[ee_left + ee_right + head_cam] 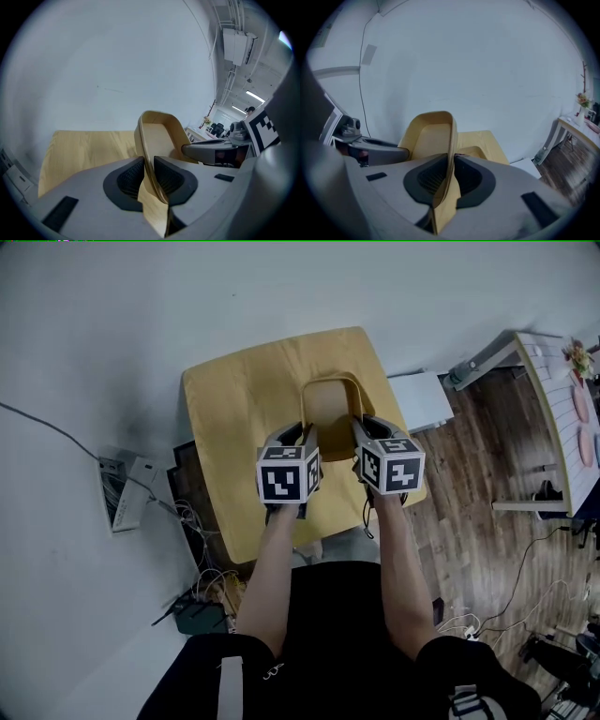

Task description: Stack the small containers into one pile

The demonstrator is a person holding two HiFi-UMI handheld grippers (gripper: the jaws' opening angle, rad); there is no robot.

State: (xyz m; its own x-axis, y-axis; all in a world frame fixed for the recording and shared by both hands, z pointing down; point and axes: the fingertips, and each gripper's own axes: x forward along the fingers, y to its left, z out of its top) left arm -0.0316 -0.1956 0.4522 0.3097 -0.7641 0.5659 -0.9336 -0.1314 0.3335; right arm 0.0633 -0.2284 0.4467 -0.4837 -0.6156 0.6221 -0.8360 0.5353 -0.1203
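A small light-wood container (330, 407) with rounded corners hangs over the yellow wooden table (244, 390), held from both sides. My left gripper (302, 429) is shut on its left wall, and in the left gripper view that thin wall (151, 154) stands pinched between the black pads (130, 180). My right gripper (360, 426) is shut on the opposite wall (451, 140), edge-on between its pads (465, 177). A rounded wooden edge (474, 152) shows just past the right jaw; I cannot tell what it belongs to. No other container shows on the table.
The table stands against a pale wall. A power strip and cables (122, 491) lie on the floor at its left, with a dark box (199, 617) nearer me. A white box (422, 399) sits at its right, and a white table (561, 418) farther right.
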